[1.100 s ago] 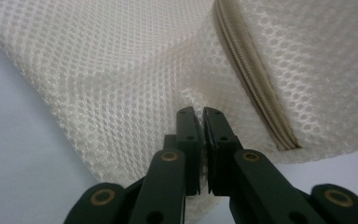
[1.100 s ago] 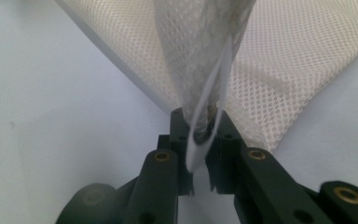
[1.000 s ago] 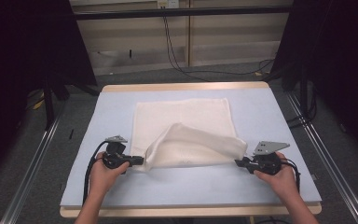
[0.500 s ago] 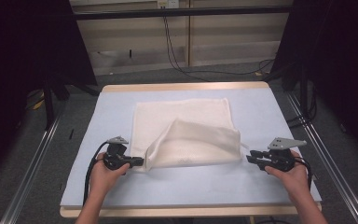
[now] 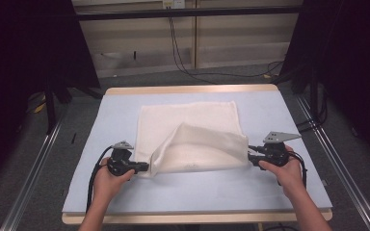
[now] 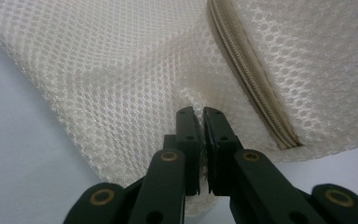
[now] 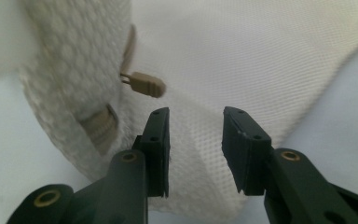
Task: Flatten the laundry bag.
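Note:
A white mesh bag [image 5: 192,139] lies on the light blue tabletop [image 5: 279,115], its near half folded up into a loose hump. My left gripper [image 5: 147,167] is shut on the bag's near left corner. In the left gripper view the jaws [image 6: 199,114] pinch the mesh [image 6: 121,70] just beside the beige zipper [image 6: 247,60]. My right gripper [image 5: 249,156] stands at the bag's right corner. Its jaws [image 7: 196,116] have just been opening and are apart, with mesh [image 7: 242,56] lying under the gap and neither pad pressing on it. The zipper pull [image 7: 144,84] hangs just ahead of them.
The table's wooden front edge [image 5: 192,219] runs close below both hands. Metal rails [image 5: 339,163] line the floor on either side of the table. Cables [image 5: 183,57] hang along the back wall, and black curtains flank it.
The right gripper's jaws have parted and let go of the bag's right corner. That hand swung out to the right, then came back beside the corner. The left gripper kept still.

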{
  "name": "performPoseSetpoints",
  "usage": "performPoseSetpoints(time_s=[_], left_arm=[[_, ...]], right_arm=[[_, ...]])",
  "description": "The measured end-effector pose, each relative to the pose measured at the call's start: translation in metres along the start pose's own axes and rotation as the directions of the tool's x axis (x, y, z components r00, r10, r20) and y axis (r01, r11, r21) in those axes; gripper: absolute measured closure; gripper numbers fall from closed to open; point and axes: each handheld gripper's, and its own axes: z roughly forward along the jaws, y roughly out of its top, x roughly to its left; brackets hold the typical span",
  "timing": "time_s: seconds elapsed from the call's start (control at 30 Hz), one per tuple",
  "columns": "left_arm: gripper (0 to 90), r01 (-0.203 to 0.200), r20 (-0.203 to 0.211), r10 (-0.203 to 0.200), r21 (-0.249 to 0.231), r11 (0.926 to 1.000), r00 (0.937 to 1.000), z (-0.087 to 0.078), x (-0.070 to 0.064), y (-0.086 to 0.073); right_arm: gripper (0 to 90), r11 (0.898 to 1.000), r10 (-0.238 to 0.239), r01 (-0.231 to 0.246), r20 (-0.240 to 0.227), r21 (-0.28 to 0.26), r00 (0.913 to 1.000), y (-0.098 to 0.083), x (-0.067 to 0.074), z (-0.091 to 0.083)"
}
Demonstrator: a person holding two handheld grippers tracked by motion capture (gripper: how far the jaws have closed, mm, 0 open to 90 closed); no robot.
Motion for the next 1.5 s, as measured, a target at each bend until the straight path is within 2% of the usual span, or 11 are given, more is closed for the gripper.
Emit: performPoseSetpoints(time_s=[0.17,0.3,0.5,0.73,0.87,0.93,1.07,1.13,1.2,1.37,1.5], left_arm=[[83.6,-0.005,-0.004,0.005,0.002,1.0,1.0,-0.001,-0.001,0.0],[80.2,0.01,-0.001,-0.01,-0.007,0.9999,1.0,-0.004,-0.001,0.002],[76.0,0.032,-0.004,-0.032,-0.031,0.999,0.9995,-0.011,0.002,0.003],[73.2,0.089,-0.032,-0.093,-0.109,0.9901,0.9952,-0.03,0.011,0.002],[59.6,0.13,-0.064,-0.14,-0.141,0.9814,0.988,-0.035,0.02,-0.001],[56.8,0.131,-0.067,-0.14,-0.133,0.9824,0.9878,-0.034,0.023,-0.002],[49.6,0.15,-0.111,-0.163,-0.119,0.9815,0.9804,-0.024,0.032,-0.002],[51.7,0.152,-0.09,-0.161,-0.098,0.9836,0.983,-0.018,0.034,-0.002],[54.3,0.133,-0.102,-0.138,-0.057,0.9895,0.9851,-0.01,0.032,-0.002],[63.1,0.053,-0.176,-0.058,-0.029,0.9981,0.9827,-0.007,0.024,0.001],[81.1,0.095,-0.129,-0.099,-0.04,0.9947,0.9866,-0.004,0.026,0.001]], right_arm=[[58.8,0.997,-0.046,0.048,-0.031,0.063,0.9985,-0.013,0.007,0.003],[62.5,0.985,-0.103,0.11,-0.057,0.133,0.993,-0.021,0.013,0.004],[82.1,0.978,-0.136,0.147,-0.081,0.146,0.9874,-0.022,0.015,0.002],[84.3,0.974,-0.168,0.178,-0.082,0.142,0.9824,-0.019,0.016,-0.004],[84.3,0.974,-0.168,0.179,-0.087,0.14,0.9819,-0.02,0.015,-0.005],[84.2,0.973,-0.172,0.183,-0.086,0.14,0.9813,-0.019,0.015,-0.005],[84.1,0.973,-0.172,0.183,-0.088,0.144,0.9812,-0.02,0.014,-0.005],[84.1,0.973,-0.172,0.183,-0.087,0.144,0.9813,-0.02,0.015,-0.005],[84.0,0.972,-0.175,0.185,-0.082,0.145,0.9812,-0.02,0.015,-0.004],[84.0,0.971,-0.177,0.188,-0.082,0.15,0.9808,-0.02,0.015,-0.003],[84.0,0.97,-0.178,0.188,-0.076,0.154,0.981,-0.019,0.016,-0.003]])
